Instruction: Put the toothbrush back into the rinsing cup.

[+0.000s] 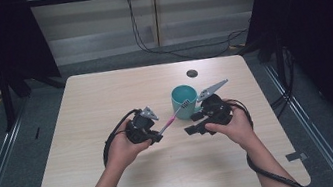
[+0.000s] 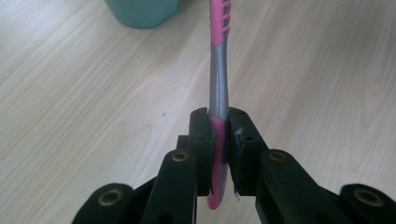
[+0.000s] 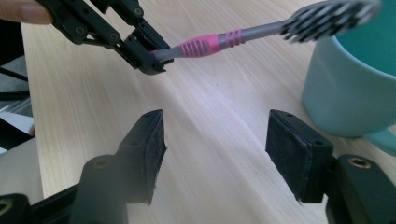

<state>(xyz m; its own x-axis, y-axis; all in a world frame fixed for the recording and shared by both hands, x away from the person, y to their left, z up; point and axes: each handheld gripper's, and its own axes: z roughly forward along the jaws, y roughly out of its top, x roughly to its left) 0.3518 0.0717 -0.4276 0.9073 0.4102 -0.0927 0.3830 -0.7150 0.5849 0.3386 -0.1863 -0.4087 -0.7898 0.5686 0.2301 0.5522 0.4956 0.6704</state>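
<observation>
The left claw (image 1: 157,134) clamps a pink-and-grey toothbrush (image 1: 171,120) by its handle, bristles just beside the teal cup (image 1: 184,101), not yet inside. The right claw (image 3: 215,154) gapes empty near the cup; dropping it in remains.

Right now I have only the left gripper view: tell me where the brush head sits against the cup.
Observer: The toothbrush has its head by the rim of the cup, seemingly not yet inside.
Operator: Report the right gripper.
Observer: The right gripper is open, its fingers empty, facing the table between the left gripper and the cup.
Operator: Say how the cup stands.
Observer: Upright, mouth up, in the high view.
</observation>
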